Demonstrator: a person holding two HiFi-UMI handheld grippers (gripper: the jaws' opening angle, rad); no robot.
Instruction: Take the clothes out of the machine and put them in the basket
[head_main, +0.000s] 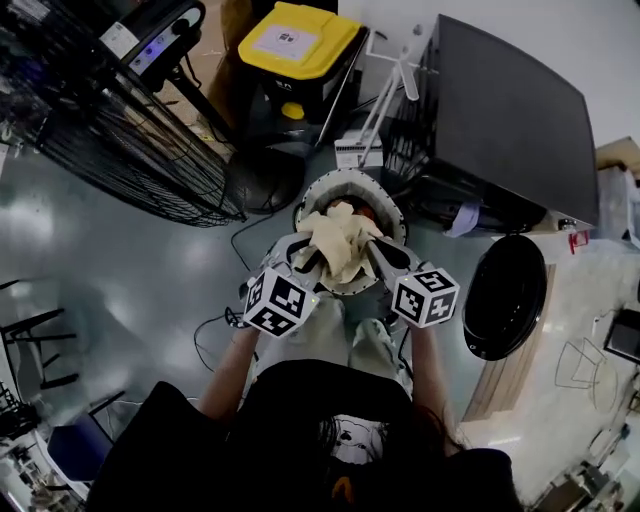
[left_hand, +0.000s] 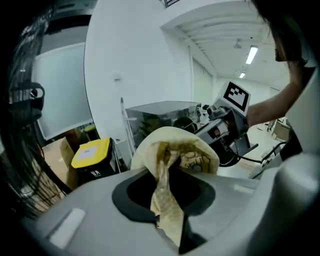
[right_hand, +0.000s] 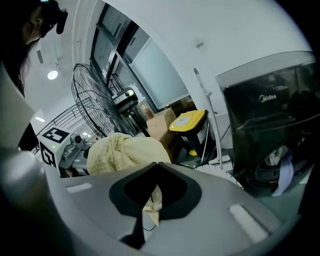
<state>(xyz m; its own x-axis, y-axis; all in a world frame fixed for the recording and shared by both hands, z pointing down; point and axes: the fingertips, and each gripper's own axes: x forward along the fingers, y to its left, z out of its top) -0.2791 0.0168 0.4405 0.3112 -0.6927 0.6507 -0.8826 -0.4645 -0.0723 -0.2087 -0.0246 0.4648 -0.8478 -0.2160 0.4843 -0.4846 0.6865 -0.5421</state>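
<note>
The black front-loading washing machine (head_main: 500, 110) is the biggest thing here, a boxy, matt-topped cabinet at the right. Its round, dark door (head_main: 505, 295) is swung open over the glossy grey floor (head_main: 120, 260). A pale bluish piece of fabric (head_main: 465, 218) hangs at the machine's front. At the left stands a large fan (head_main: 130, 140) with a domed black wire cage. Between the two is a black bin (head_main: 295, 45) with a flat yellow lid.

Directly in front of the person is the round white laundry basket (head_main: 390, 210), a plastic one with a perforated rim. In the head view the cloth (head_main: 340, 240) appears over the basket's mouth and covers most of the opening. Whether it rests on the basket I cannot tell. It is a soft, pale yellow piece with a fine checked weave, crumpled into a rounded, domed bundle with loose folds.

The bundle lies between the two tongs, just ahead of their tips. The left gripper (left_hand: 167, 215) is clenched on a hanging fold, a creased strip that runs down between its smooth grey jaws. The right gripper (right_hand: 152, 205) is likewise clamped on the cloth, pinching a small twisted corner while the bulk swells out to its left. The two grip points are close together, and the marker cubes sit on either side, nearer the person.
</note>
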